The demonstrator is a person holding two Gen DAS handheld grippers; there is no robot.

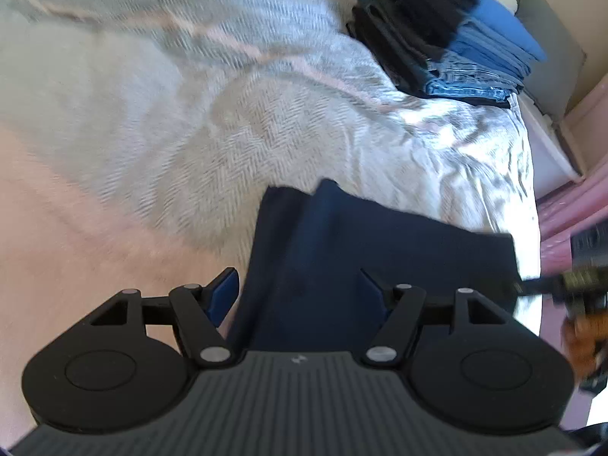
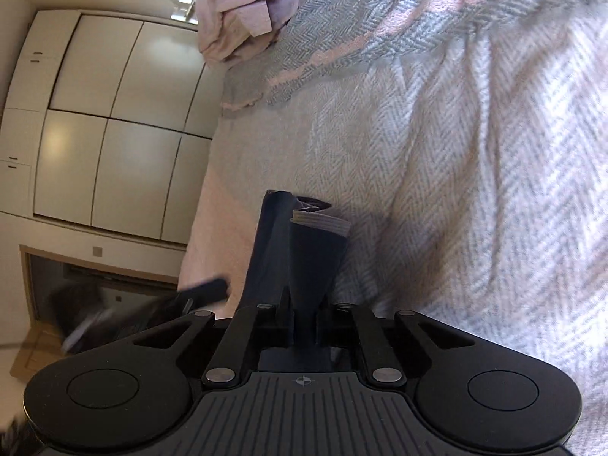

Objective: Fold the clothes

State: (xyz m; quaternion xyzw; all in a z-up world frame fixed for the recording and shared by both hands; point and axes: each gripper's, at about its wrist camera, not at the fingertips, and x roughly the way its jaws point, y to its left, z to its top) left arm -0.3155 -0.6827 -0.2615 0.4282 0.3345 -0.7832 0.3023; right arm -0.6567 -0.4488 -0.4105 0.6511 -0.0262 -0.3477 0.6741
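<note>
On the bed, right fingers point(image 2: 304, 317) clamp a navy garment point(image 2: 300, 250); left fingers point(image 1: 300, 288) apart.

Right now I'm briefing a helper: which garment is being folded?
On the bed's herringbone blanket, near the edge, lies a navy garment. Unlike the stacked folded clothes and crumpled pink garment, it's pinched in the right gripper.

Navy garment point(image 1: 342, 250), partly folded, on bed
</note>
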